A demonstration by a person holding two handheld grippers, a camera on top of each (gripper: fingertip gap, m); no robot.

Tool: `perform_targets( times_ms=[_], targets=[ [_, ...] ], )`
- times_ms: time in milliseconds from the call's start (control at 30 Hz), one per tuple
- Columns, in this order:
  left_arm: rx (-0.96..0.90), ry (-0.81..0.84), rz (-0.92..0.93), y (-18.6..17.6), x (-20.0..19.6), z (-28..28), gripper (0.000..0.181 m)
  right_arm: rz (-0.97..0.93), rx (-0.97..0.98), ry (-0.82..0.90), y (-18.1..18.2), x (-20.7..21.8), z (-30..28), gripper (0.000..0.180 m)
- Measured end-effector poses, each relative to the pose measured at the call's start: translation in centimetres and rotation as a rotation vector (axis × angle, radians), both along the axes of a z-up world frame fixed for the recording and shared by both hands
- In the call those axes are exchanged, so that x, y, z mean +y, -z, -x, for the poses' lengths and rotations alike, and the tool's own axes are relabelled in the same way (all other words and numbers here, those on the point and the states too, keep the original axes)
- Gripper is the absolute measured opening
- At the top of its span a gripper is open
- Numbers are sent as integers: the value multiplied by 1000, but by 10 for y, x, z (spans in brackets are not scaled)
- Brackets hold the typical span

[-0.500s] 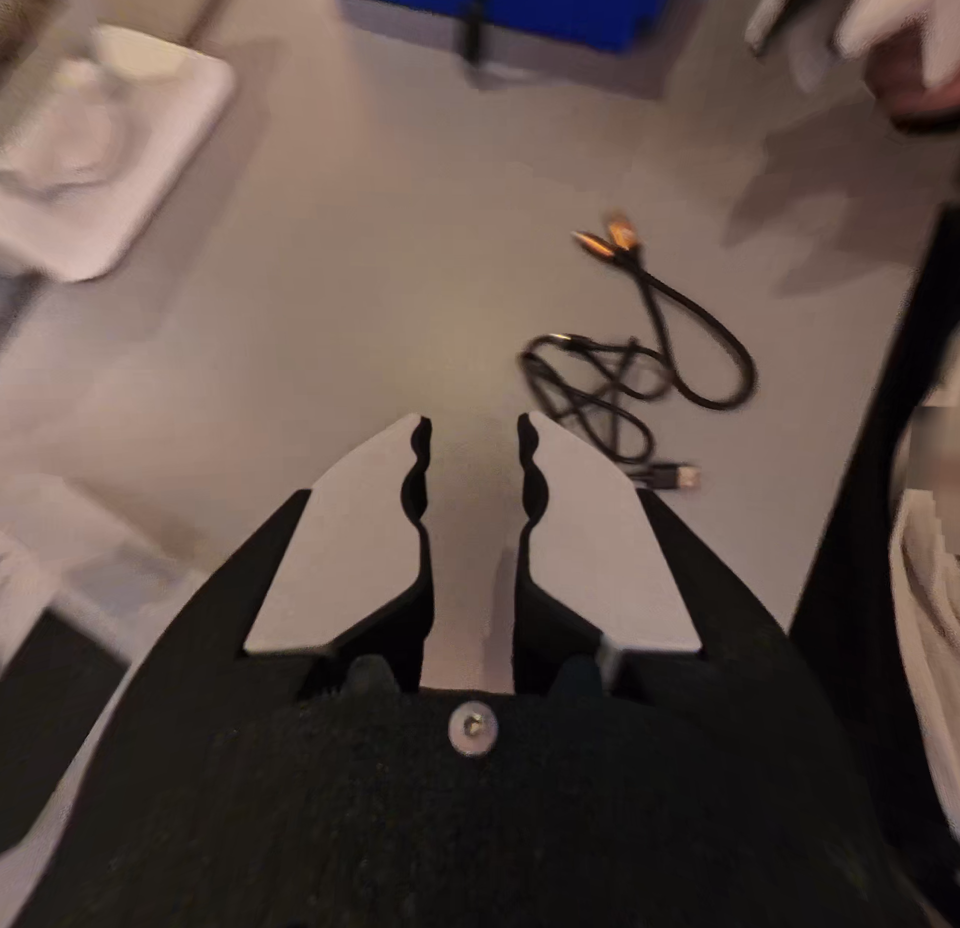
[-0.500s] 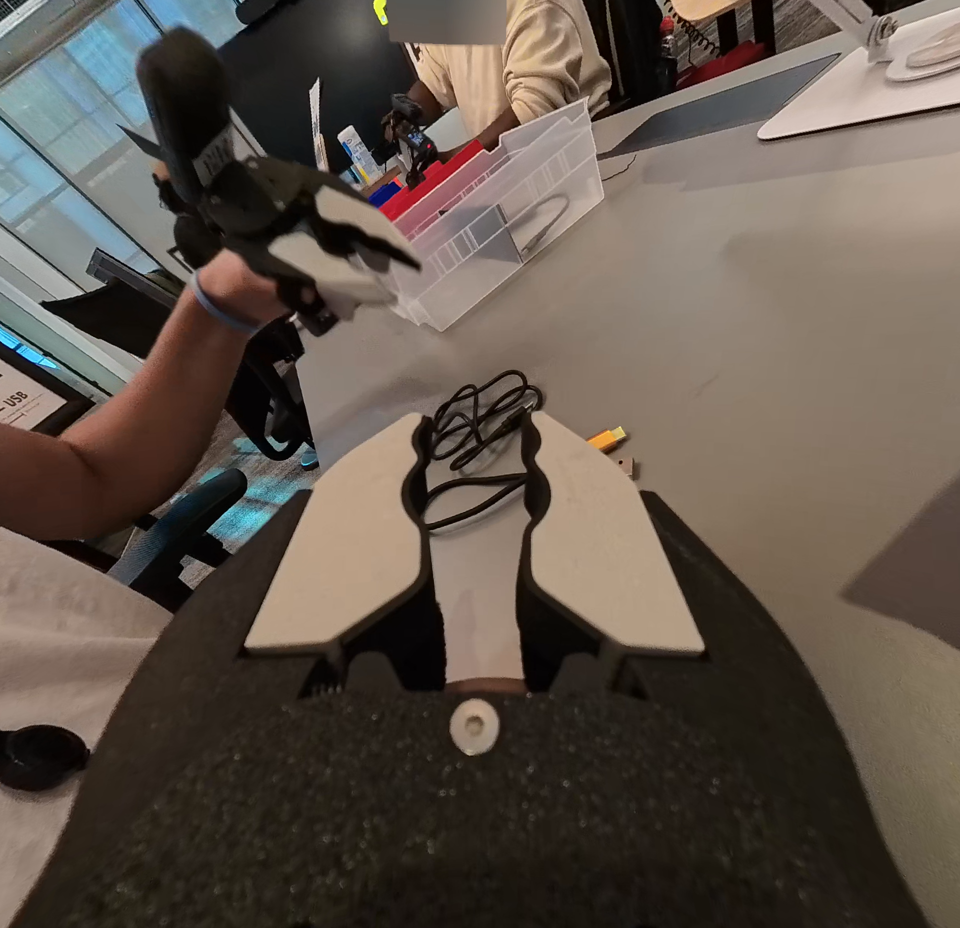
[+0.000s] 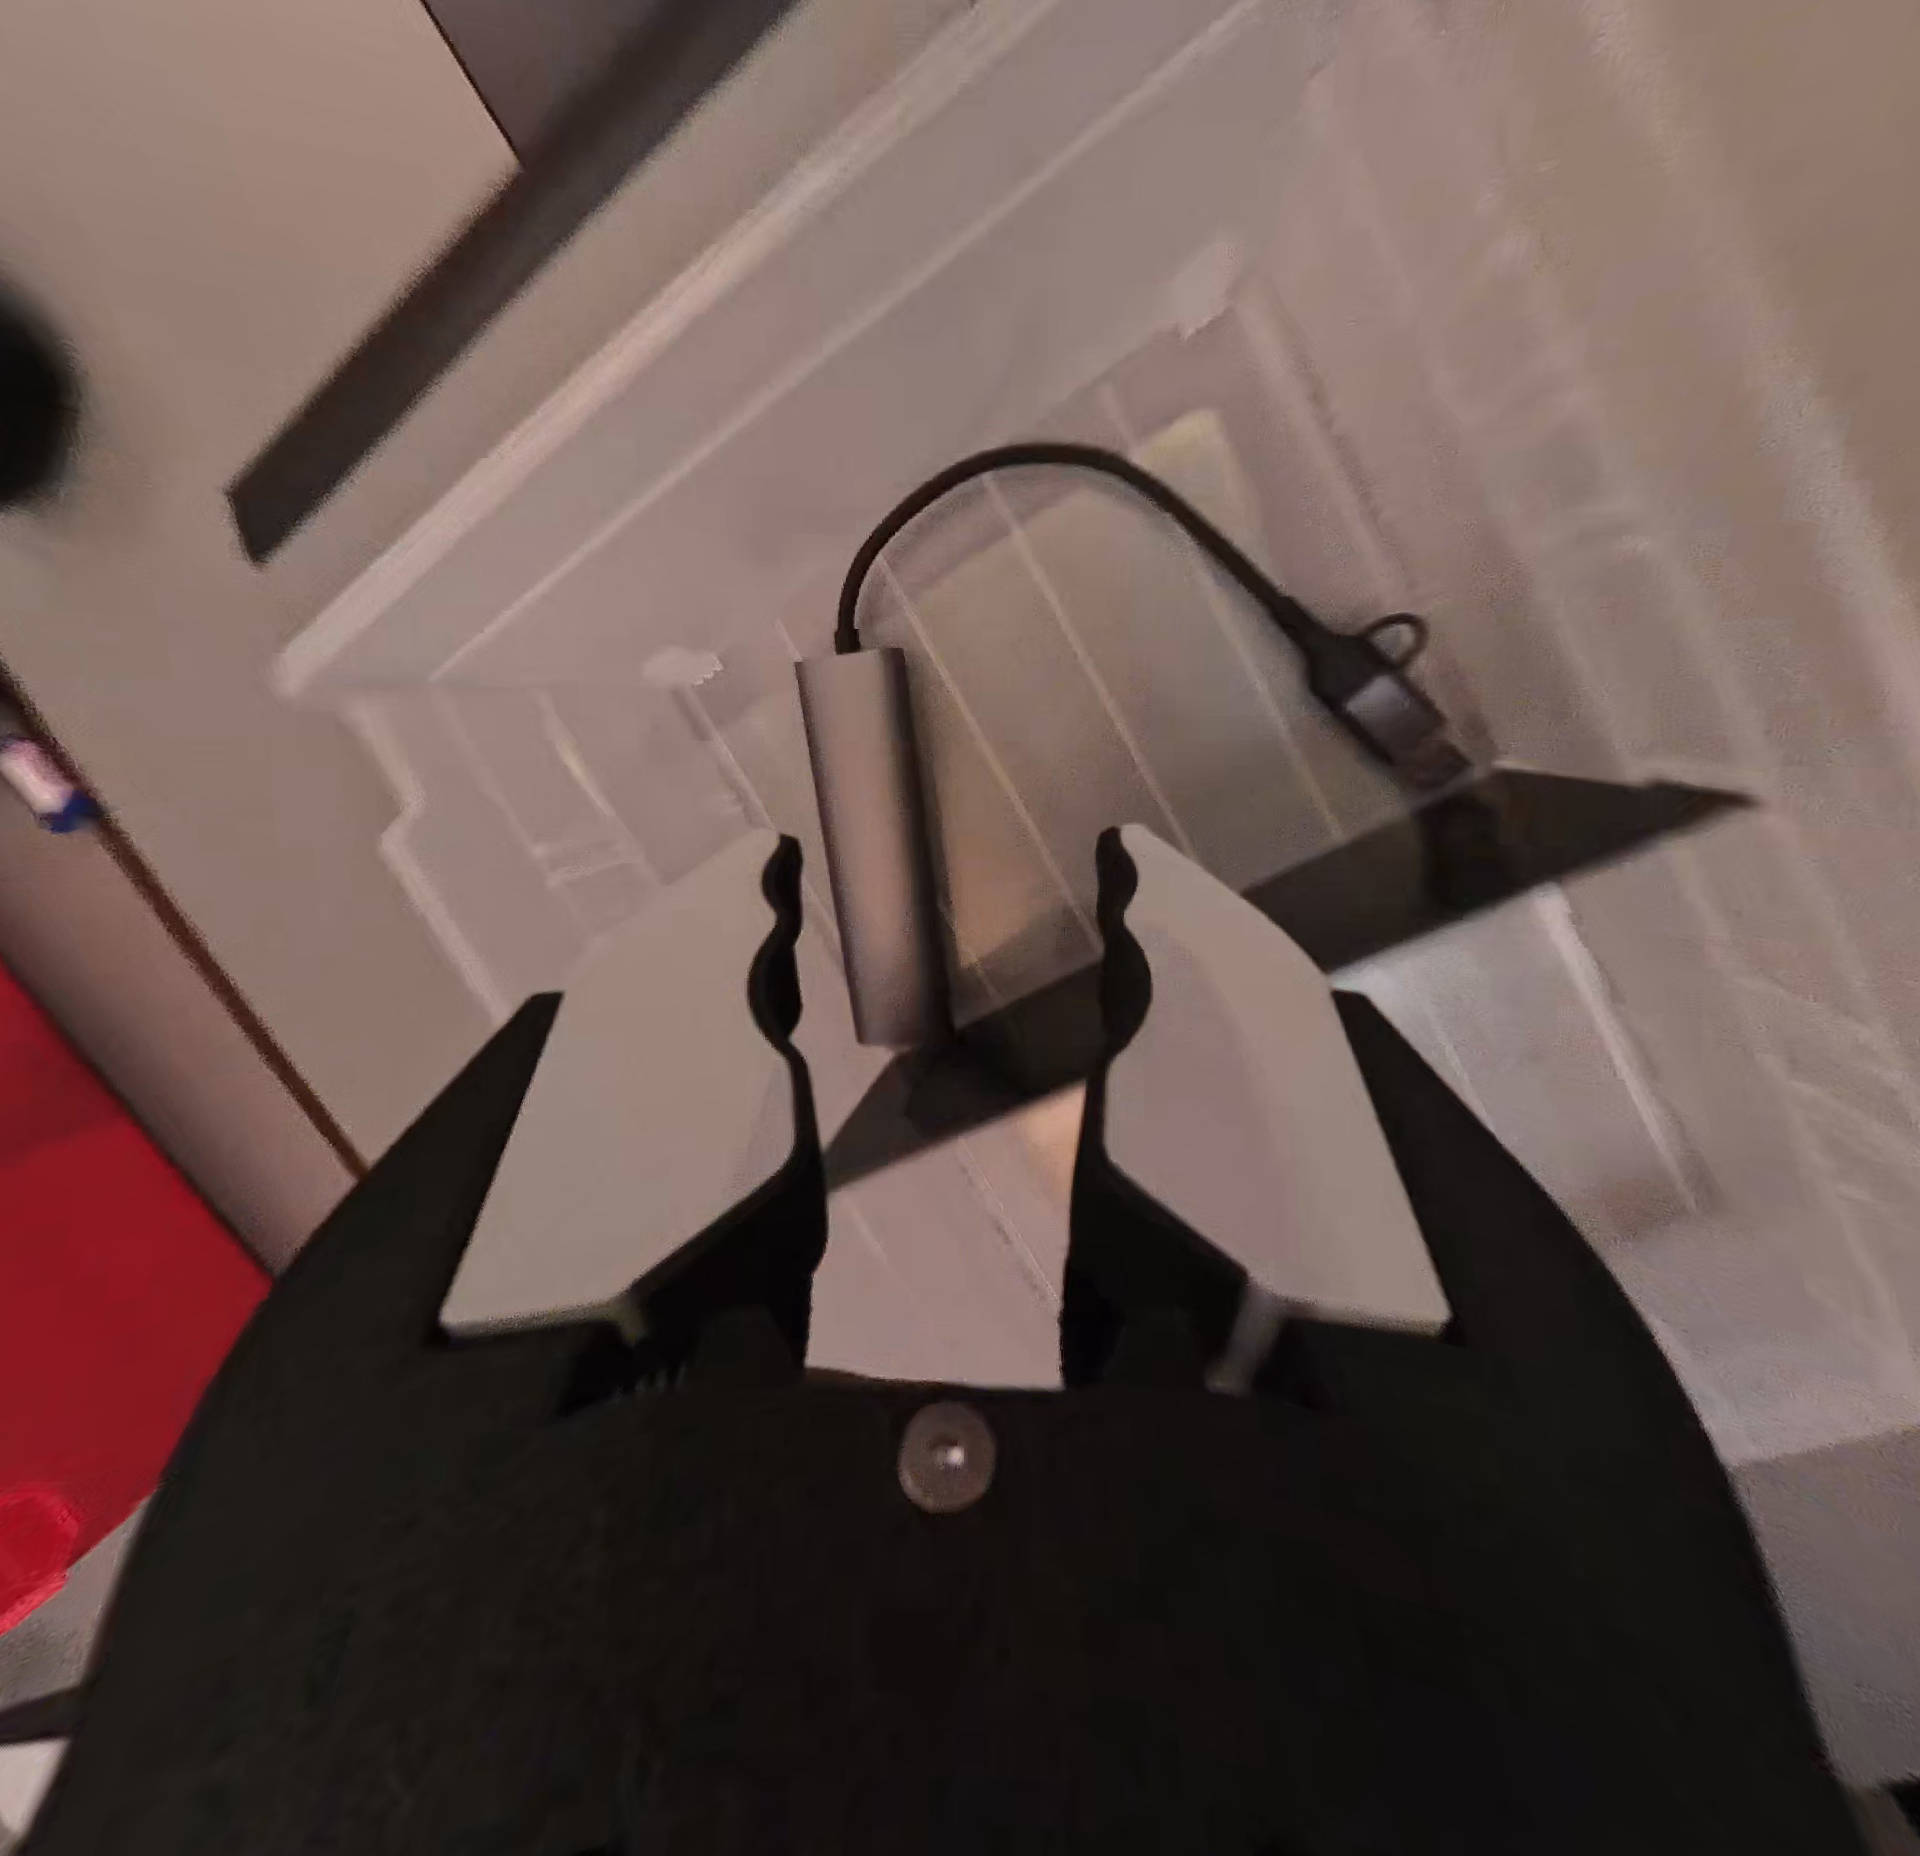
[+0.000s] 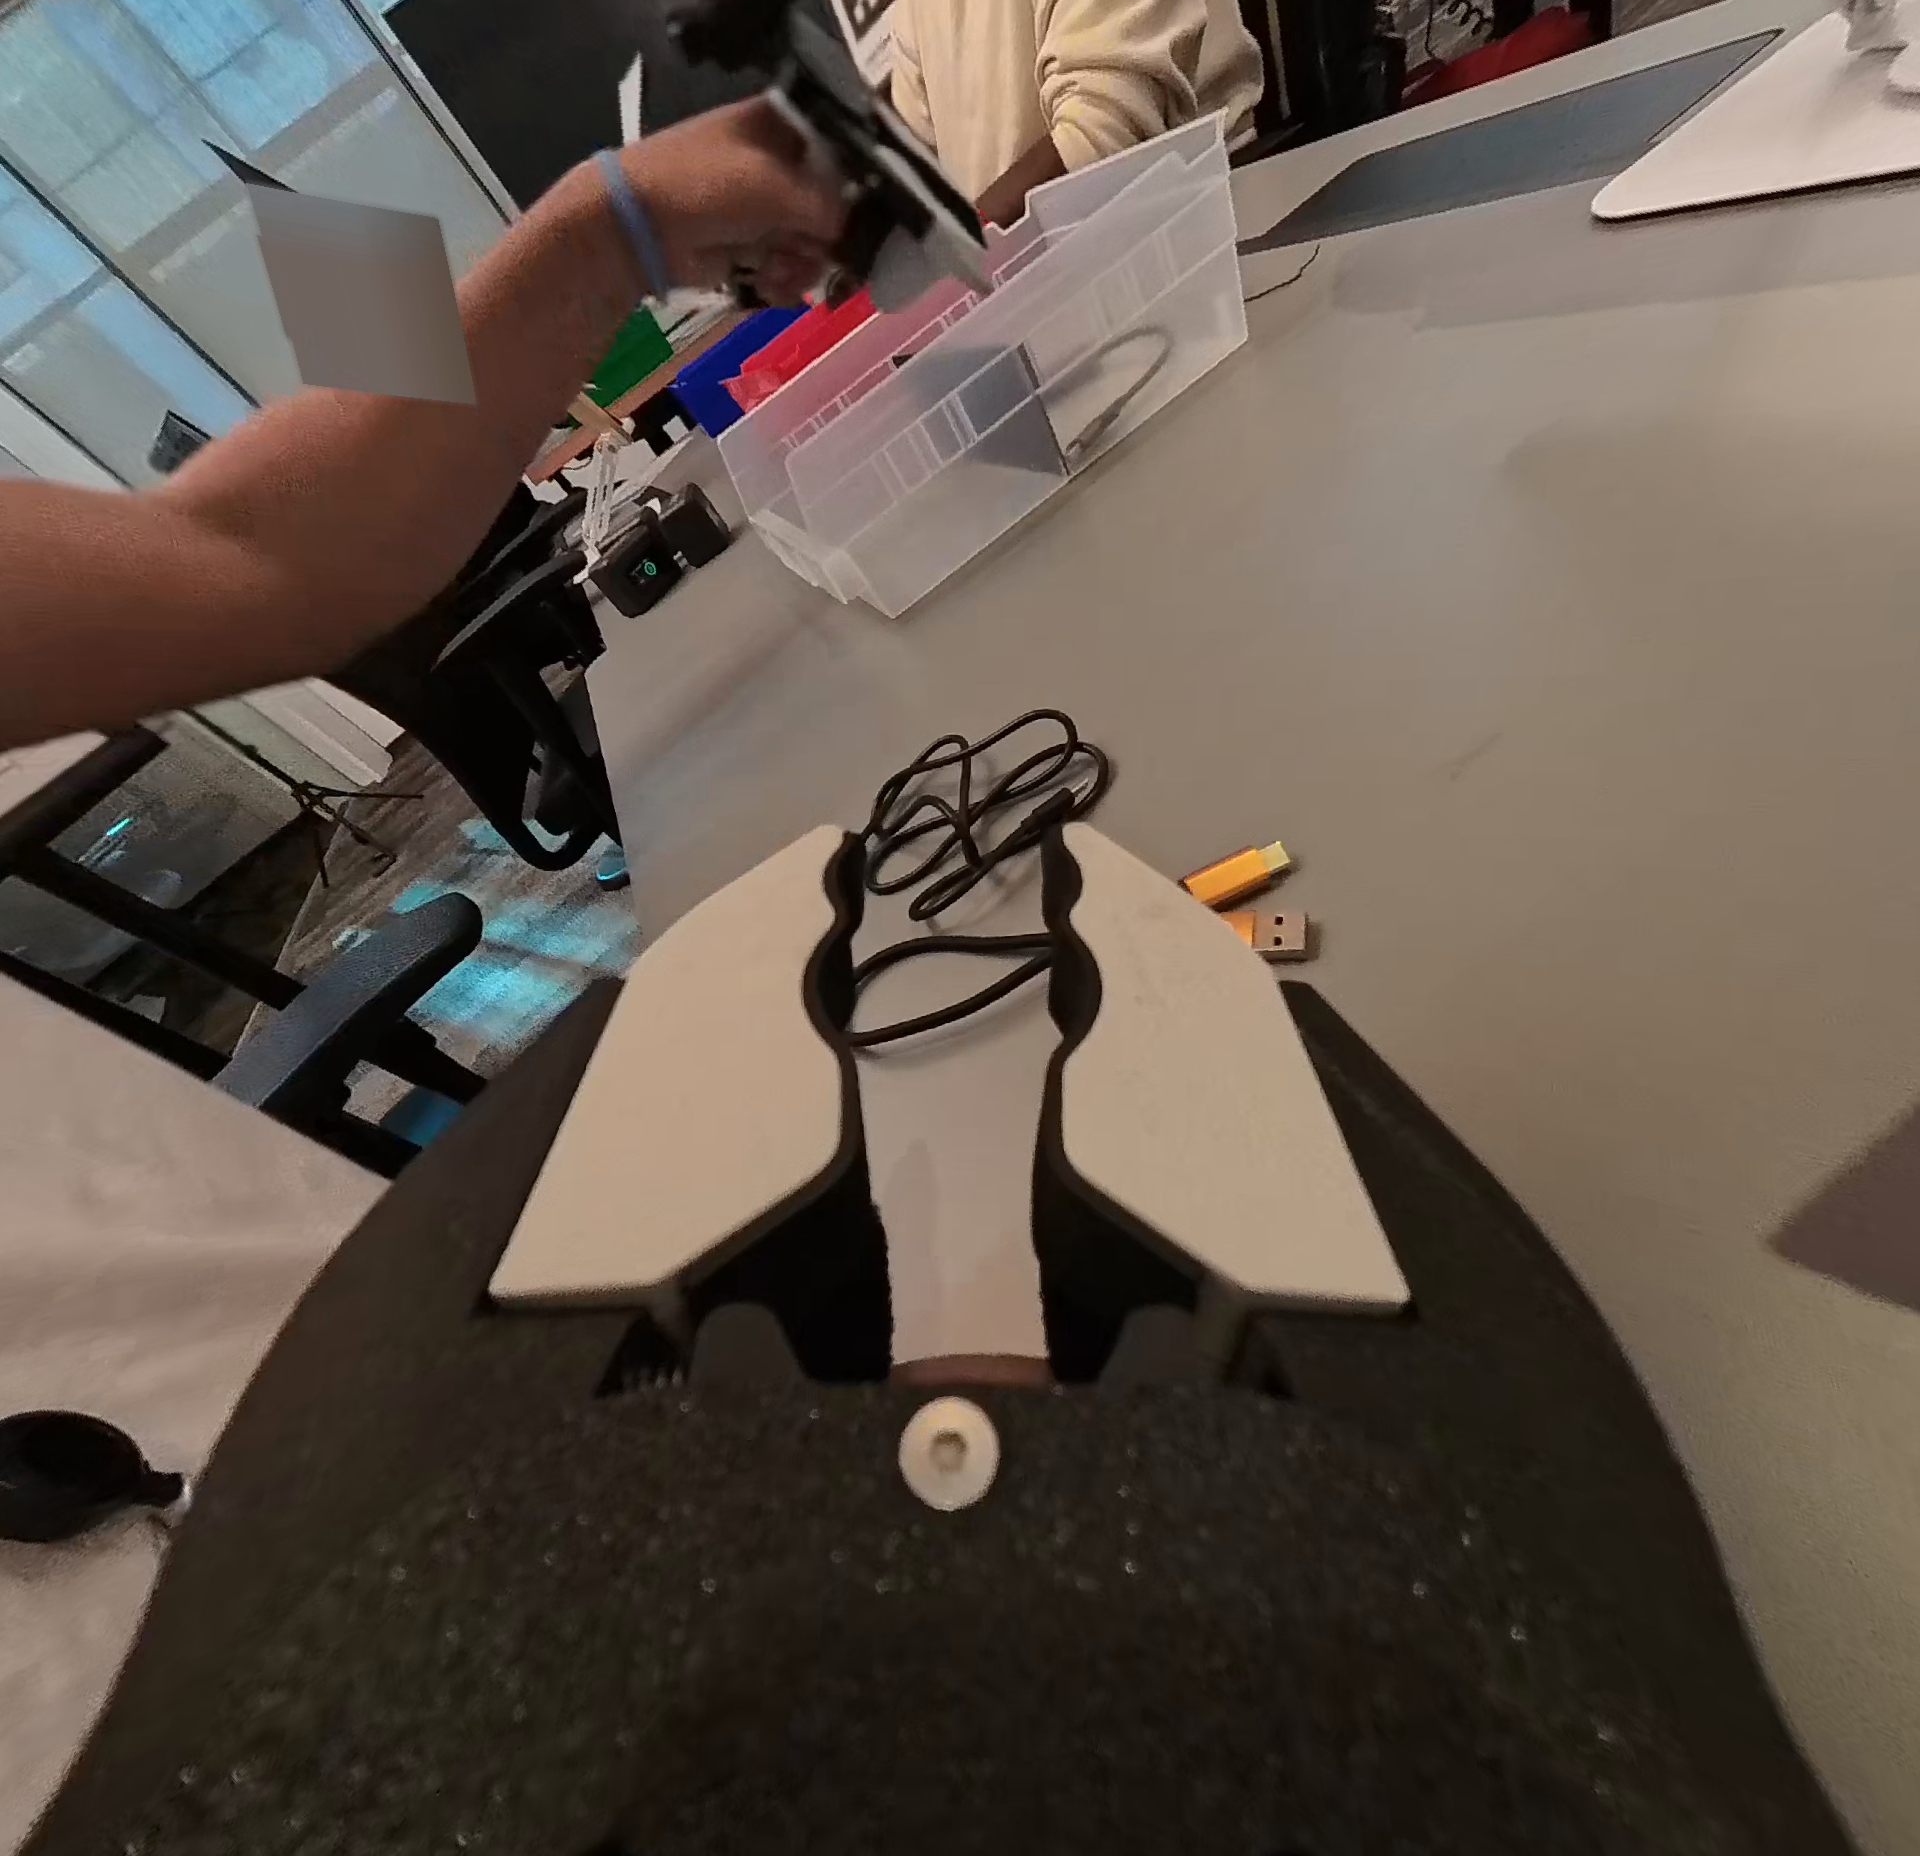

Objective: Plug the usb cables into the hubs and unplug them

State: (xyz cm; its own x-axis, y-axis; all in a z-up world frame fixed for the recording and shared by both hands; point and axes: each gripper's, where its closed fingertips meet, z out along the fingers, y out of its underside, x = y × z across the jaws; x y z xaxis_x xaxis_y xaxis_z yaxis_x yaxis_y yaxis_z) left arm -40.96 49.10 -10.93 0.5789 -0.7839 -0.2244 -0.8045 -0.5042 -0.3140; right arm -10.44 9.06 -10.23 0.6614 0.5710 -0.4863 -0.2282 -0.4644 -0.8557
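Grey metal hub (image 3: 878, 850) stands on edge in clear bin (image 3: 644, 518), frame centre, probably rigid, light; grip its flat sides | left gripper (image 3: 945, 861) spread, empty above it | right gripper (image 4: 951, 871) spread, empty over limp black cables (image 4: 977, 819), lower centre

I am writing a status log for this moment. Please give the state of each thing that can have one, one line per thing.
left gripper: open, empty, above the bin.
right gripper: open, empty, over the cables.
USB hub: in the clear bin, standing on edge, nothing plugged in.
black cables: tangled on the table, unplugged.
orange plugs: loose on the table.
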Motion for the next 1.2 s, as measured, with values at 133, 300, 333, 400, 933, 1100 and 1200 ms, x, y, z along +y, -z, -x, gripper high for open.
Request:
perform_targets(
  times_ms=[133,300,333,400,933,1100,1200],
  targets=[
    [100,-97,196,50,30,9,47,-2,-16,7,1,0,-1,33],
    [149,-157,299,81,38,18,43,-8,-17,14,0,-2,-4,33],
    [126,-167,295,81,39,15,34,-8,-20,12,1,-2,-5,33],
    [139,-179,278,81,40,18,30,-9,-23,13,1,-2,-7,33],
    [-20,369,-1076,-196,-121,-125,30,-98,3,-18,-54,35,10,33],
    [130,665,-1295,-178,-217,-201,29,-291,-127,0,-133,69,22,36],
    [167,749,-1324,-148,-250,-231,30,-322,-185,-15,-147,87,34,40]
  ],
)
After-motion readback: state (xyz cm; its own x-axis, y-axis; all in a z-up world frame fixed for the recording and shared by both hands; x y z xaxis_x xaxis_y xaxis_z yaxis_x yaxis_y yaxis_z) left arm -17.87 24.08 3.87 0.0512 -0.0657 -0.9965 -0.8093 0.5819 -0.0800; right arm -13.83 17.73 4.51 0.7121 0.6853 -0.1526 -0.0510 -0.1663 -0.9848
